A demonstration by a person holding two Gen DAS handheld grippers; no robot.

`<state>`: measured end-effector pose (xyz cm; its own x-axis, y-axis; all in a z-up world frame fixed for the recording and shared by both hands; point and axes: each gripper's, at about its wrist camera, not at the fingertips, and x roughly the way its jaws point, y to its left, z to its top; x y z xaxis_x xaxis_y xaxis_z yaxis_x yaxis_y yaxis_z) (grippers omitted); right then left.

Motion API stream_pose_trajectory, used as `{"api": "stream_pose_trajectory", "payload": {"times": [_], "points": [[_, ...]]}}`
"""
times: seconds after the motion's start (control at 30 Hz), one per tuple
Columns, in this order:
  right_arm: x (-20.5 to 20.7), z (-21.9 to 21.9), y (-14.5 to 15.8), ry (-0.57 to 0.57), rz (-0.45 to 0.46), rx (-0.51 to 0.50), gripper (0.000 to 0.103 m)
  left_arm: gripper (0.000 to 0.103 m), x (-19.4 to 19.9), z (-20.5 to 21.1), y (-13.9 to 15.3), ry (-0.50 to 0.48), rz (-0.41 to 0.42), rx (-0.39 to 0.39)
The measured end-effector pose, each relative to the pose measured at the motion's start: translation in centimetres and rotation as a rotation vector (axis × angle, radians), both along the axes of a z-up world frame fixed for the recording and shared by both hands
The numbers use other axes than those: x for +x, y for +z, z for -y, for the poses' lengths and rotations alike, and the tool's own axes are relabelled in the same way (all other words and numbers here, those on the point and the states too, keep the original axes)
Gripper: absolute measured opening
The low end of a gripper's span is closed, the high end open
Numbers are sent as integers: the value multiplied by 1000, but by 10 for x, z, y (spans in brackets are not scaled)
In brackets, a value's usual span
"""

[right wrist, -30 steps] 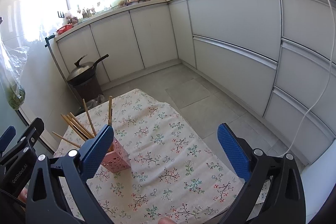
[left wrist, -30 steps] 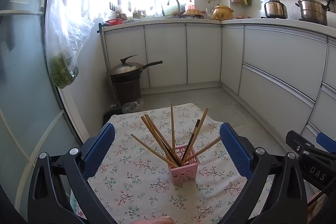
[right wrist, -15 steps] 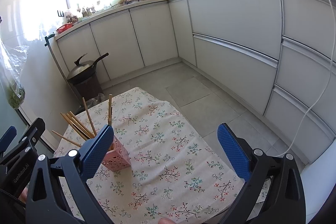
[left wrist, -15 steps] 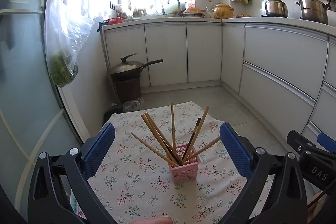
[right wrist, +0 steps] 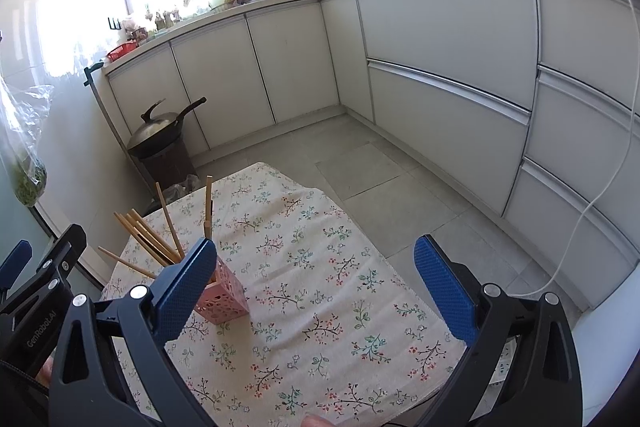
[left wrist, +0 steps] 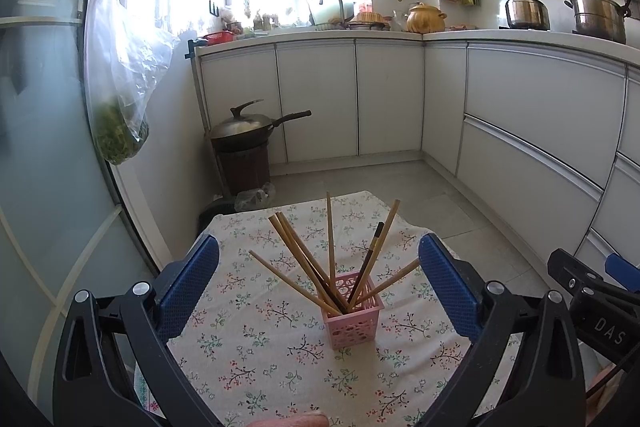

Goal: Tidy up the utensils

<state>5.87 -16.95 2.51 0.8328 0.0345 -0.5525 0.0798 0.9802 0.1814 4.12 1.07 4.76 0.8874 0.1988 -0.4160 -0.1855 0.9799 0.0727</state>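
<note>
The chopsticks (left wrist: pixel 332 259) fan out of the pink basket (left wrist: pixel 354 323), mid-cloth (left wrist: pixel 256 347), away from every edge. Both the left gripper (left wrist: pixel 319 283) and the right gripper (right wrist: pixel 316 285) are spread apart, holding nothing; bare cloth lies under the right.

— From the right wrist view we lose part of the pink basket (right wrist: pixel 224 297): the right gripper's (right wrist: pixel 316 289) left blue pad covers its near corner and the lower ends of the chopsticks (right wrist: pixel 152 243).

— In the left wrist view we can't see how the chopsticks (left wrist: pixel 332 259) sit inside the pink basket (left wrist: pixel 352 319). The right gripper (left wrist: pixel 592 307) is cut off at the frame's edge, so we can't judge its jaws there.

— The windowsill clutter (left wrist: pixel 260 21) is too small and overexposed for us to identify.
</note>
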Motion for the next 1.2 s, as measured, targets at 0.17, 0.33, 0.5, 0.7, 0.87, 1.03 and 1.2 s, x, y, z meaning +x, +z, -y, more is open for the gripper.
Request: {"api": "stream_pose_trajectory", "payload": {"times": [0.17,0.33,0.5,0.7,0.87,1.03,1.2], "points": [[1,0,1,1,-3,1,96,96,0,-1,0,0,0,0],[1,0,1,-1,-2,1,96,96,0,0,0,-2,-1,1],[1,0,1,0,-3,0,96,96,0,0,0,1,-1,1],[1,1,-1,-1,-6,1,96,96,0,-2,-2,5,-1,4],[1,2,-1,-1,-8,0,96,96,1,-3,-2,4,-4,4],[1,3,-1,0,-9,-1,96,96,2,-3,-3,3,-5,4],[2,2,0,0,-13,-1,96,96,1,-4,-3,2,-4,11]]}}
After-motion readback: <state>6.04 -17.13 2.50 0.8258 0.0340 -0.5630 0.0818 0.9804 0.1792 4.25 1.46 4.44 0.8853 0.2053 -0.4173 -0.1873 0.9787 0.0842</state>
